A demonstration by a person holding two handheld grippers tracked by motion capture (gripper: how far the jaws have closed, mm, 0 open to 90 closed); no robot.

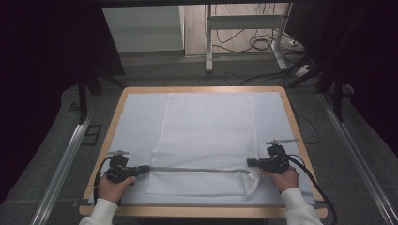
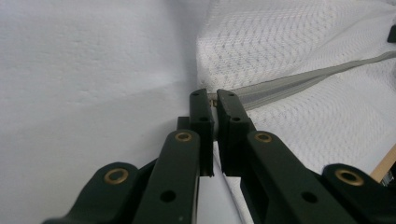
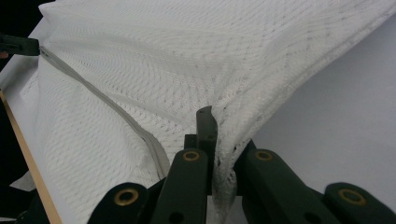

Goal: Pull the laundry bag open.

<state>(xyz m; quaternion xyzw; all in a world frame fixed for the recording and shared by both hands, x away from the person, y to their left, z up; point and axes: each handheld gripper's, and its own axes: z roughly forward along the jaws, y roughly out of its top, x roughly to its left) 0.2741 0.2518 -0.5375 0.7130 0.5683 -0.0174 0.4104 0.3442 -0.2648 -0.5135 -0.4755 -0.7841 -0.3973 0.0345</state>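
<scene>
A white mesh bag (image 1: 206,140) lies flat on the pale-covered worktop (image 1: 136,117), and a grey zipper band (image 1: 197,169) runs across its near part, straight from one tool to the other. That band is the long axis that matters: it lies crosswise in front of the person, stretched between the two hands.

The left tool (image 1: 141,169) sits at the band's left end, jaws closed on the zipper end where it leaves the mesh; in the left gripper view the left tool (image 2: 214,105) pinches that grey strip right at its tips. The right tool (image 1: 251,162) is at the opposite end, and in the right gripper view the right tool (image 3: 215,122) is clamped on a bunched fold of mesh just beside the zipper's far end.

Judging from this, any pull along the band goes directly away from one tool toward the other; neither hand is nearer, since each holds its own end.
</scene>
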